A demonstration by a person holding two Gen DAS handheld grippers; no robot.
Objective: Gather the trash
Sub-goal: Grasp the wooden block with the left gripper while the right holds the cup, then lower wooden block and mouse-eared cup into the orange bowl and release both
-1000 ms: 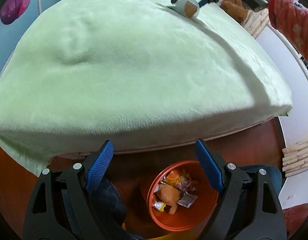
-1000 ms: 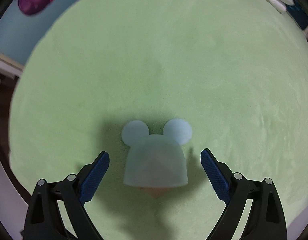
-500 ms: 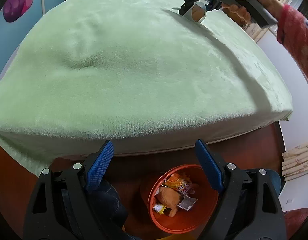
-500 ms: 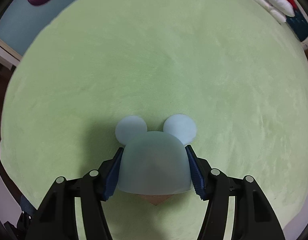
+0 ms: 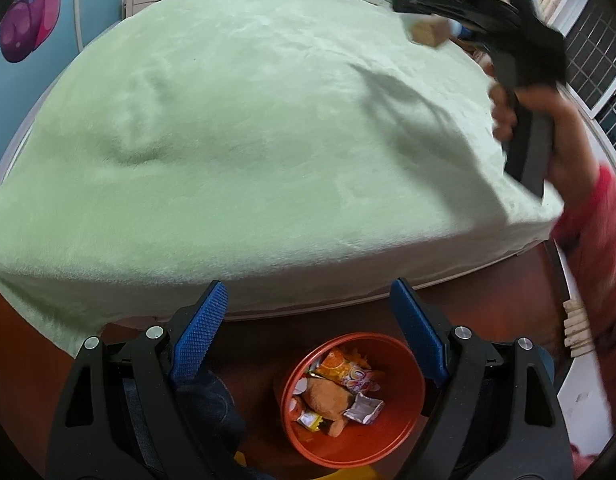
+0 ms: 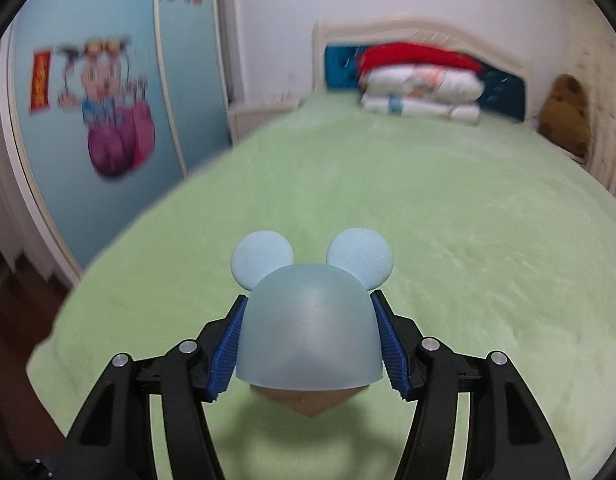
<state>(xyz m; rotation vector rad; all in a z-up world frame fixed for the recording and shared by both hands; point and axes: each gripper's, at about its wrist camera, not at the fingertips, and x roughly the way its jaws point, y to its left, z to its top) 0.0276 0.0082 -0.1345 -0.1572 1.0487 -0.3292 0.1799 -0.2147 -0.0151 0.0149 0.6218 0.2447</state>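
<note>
Pale blue dome with two round ears, clamped at its sides between the right gripper's blue pads, held above the green bedspread. Its brown base, possibly cardboard, protrudes beneath. Left gripper: jaws spread wide, empty, poised above the orange bin of wrappers on the floor.

no legible text, brand or number is found in either view. printed markings are seen on an orange snack wrapper in the orange bin, too small and crumpled to be read. a red banner sticker with yellow characters is seen on the blue wardrobe door, blurred beyond reading.
</note>
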